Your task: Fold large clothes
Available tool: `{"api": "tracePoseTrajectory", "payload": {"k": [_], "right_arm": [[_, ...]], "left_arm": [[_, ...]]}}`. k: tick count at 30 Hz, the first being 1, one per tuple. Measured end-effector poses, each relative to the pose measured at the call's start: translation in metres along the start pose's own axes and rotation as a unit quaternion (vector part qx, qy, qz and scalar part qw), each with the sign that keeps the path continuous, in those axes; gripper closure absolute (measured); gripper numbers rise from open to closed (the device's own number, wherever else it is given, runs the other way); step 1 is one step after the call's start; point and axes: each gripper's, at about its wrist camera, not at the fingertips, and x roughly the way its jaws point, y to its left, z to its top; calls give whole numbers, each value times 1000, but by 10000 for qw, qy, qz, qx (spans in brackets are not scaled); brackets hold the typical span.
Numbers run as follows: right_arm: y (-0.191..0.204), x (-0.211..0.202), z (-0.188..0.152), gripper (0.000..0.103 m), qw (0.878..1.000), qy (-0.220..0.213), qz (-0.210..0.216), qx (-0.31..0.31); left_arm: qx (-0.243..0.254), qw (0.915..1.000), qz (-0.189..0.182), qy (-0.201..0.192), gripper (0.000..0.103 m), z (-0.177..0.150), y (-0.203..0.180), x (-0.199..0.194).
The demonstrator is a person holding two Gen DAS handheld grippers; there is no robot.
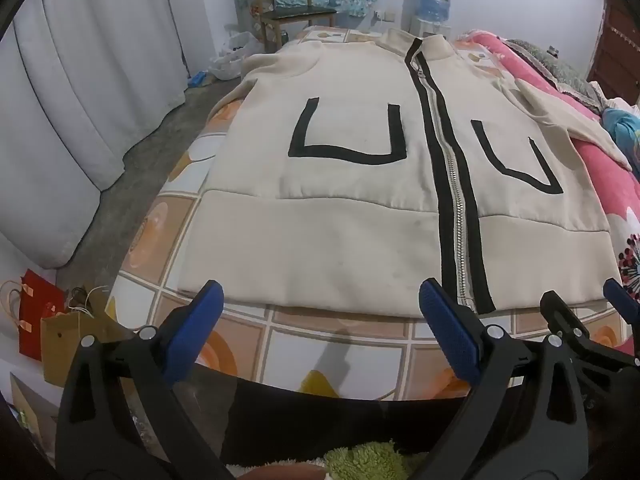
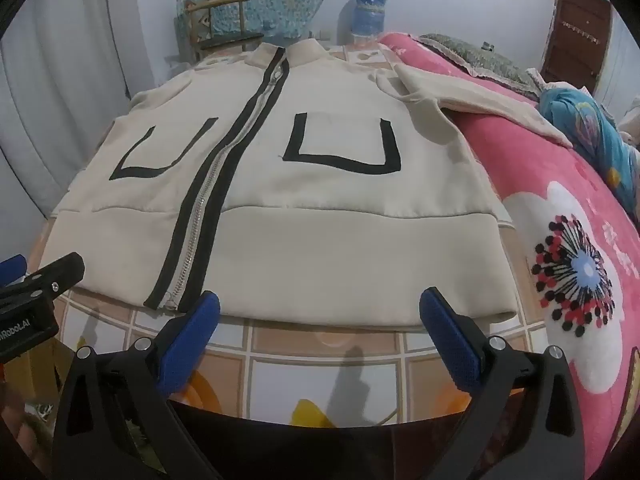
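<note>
Ahead of both tools, a cream zip-up jacket (image 1: 360, 200) lies flat on the tiled bedsheet (image 1: 360, 344), hem nearest. The left tool (image 1: 320, 304) gapes wide, empty, short of the hem; the right tool (image 2: 320, 312) likewise. Farther right, one sleeve (image 2: 480, 100) drapes onto a pink blanket (image 2: 540, 168); lifting the hem could drag it crooked, or pinch sheet too.
</note>
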Motion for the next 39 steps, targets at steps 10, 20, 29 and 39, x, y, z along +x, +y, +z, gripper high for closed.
{"api": "tracePoseTrajectory", "payload": {"k": [10, 20, 29, 39], "right_arm": [[3, -9, -1, 5, 10000, -15, 21, 44], [-1, -3, -1, 5, 10000, 26, 37, 44], [-1, -3, -2, 5, 10000, 20, 1, 12], [0, -2, -1, 5, 10000, 16, -24, -2]], "left_arm": [[23, 10000, -11, 11, 8, 0, -4, -5], [7, 10000, -36, 23, 8, 0, -4, -4], [-14, 10000, -32, 44, 8, -1, -12, -6], [3, 10000, -86, 45, 8, -5, -5, 1]]}}
